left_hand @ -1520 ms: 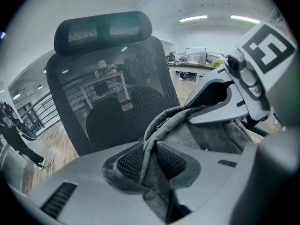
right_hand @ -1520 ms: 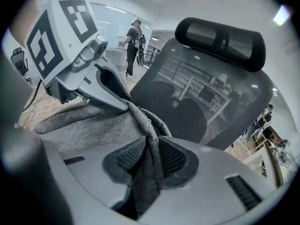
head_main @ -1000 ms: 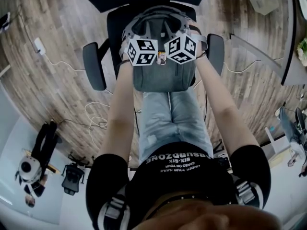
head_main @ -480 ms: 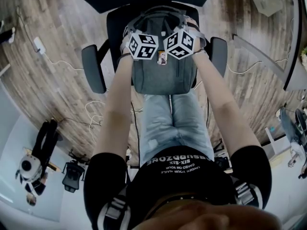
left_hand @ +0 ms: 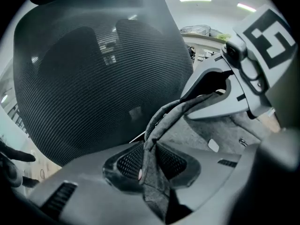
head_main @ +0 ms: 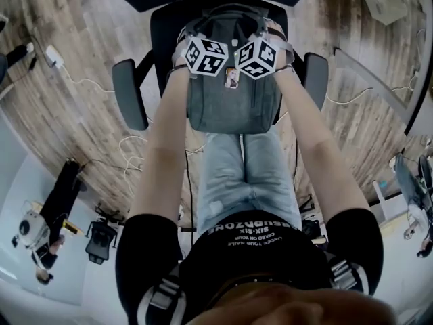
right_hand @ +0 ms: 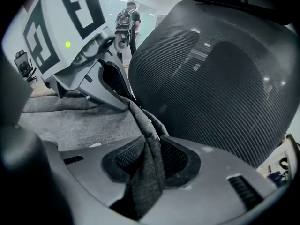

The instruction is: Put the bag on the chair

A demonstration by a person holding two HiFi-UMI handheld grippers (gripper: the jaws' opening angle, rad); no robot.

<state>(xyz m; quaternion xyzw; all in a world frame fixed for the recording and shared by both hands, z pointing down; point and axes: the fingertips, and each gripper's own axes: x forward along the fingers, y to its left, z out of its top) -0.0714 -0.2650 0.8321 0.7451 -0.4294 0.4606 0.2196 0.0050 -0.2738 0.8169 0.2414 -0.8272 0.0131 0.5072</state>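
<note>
The grey backpack (head_main: 230, 107) stands upright on the seat of the black office chair (head_main: 128, 93), between its armrests. My left gripper (head_main: 201, 38) and right gripper (head_main: 262, 38) are side by side at the bag's top. In the left gripper view the left gripper (left_hand: 147, 163) is shut on a grey strap (left_hand: 164, 121) that rises to the right gripper's fingers (left_hand: 220, 95). In the right gripper view the right gripper (right_hand: 149, 161) has just been opening its jaws, and the strap (right_hand: 143, 121) is still pinched between its pads. The mesh backrest (right_hand: 220, 78) stands close behind.
The person's legs (head_main: 247, 175) stand right before the chair. White cables and a power strip (head_main: 54, 56) lie on the wooden floor at the left. A camera rig (head_main: 37, 232) lies at the lower left. A desk edge (head_main: 379, 80) runs at the right.
Both grippers and the bag have sunk onto the chair and shifted toward the backrest, upward in the head view. Both stay closed on the strap.
</note>
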